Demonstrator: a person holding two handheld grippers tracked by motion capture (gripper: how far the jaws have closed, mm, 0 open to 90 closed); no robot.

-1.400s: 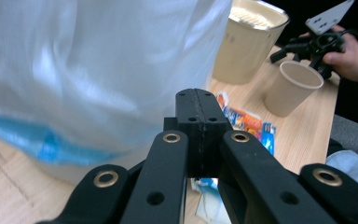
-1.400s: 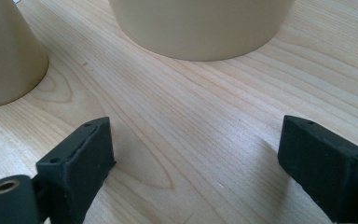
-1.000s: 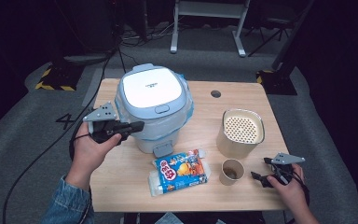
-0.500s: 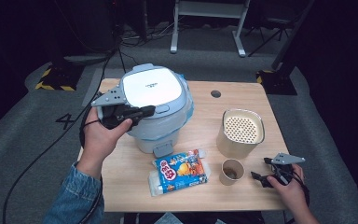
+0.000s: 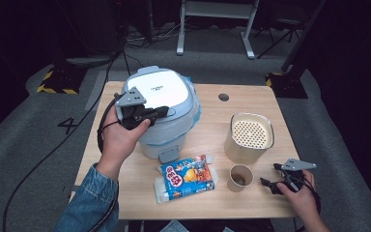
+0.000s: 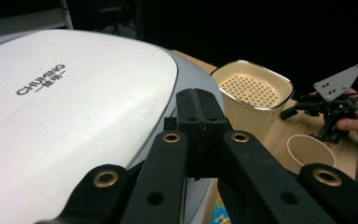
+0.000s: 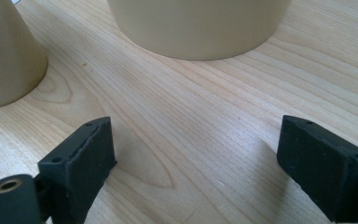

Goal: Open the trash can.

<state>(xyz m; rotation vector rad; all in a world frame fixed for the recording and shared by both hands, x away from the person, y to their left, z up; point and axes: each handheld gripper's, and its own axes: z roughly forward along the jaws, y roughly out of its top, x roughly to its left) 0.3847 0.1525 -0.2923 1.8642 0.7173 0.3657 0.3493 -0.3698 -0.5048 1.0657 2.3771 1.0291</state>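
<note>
You have your clenched, empty left gripper (image 5: 160,112) poised over the rice cooker (image 5: 162,113) at the table's back left, apparently going for its lid latch, so press squarely while your right gripper (image 5: 269,183) rests released.

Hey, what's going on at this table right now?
A person sits at a wooden table with a gripper in each hand. The left gripper, its fingers shut with nothing between them, is over the front of the closed lid of a white rice cooker. The right gripper rests on the table with fingers open and empty, beside a small paper cup. A cream container with a perforated insert and a blue snack packet sit untouched.
</note>
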